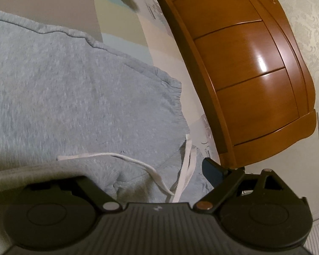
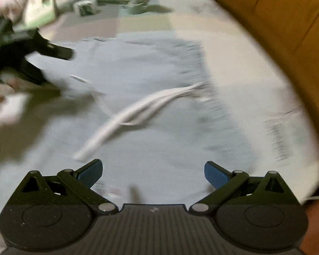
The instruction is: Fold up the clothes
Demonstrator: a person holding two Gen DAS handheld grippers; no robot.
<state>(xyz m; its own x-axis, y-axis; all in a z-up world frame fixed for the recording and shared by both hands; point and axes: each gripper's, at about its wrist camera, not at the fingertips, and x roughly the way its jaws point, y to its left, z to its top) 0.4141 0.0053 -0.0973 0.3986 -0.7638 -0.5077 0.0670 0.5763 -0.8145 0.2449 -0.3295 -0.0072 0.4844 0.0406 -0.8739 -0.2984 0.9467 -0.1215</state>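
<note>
Grey sweatpants [image 2: 138, 68] flat on bed [image 2: 244, 97], drawstring [image 2: 138, 110] loose at centre frame, ready for folding. Right hand-held gripper [image 2: 153, 173] spread, empty, lower centre. Left hand-held gripper [image 2: 38, 63] spread over fabric, upper left.

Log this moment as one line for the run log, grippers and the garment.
task: fold clothes | left gripper: open, low over grey sweatpants | right gripper: open, empty, above pants | white drawstring: loose on top | fold: not started

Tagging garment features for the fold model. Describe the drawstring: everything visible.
The drawstring is a flat, off-white woven cord, limp and untied. It comes out at the gathered waistband of the grey sweatpants and its two long tails trail loosely across the fleecy fabric. It lies on the pants only; neither gripper touches it. Motion blur hides its ends in the right wrist view.
</note>
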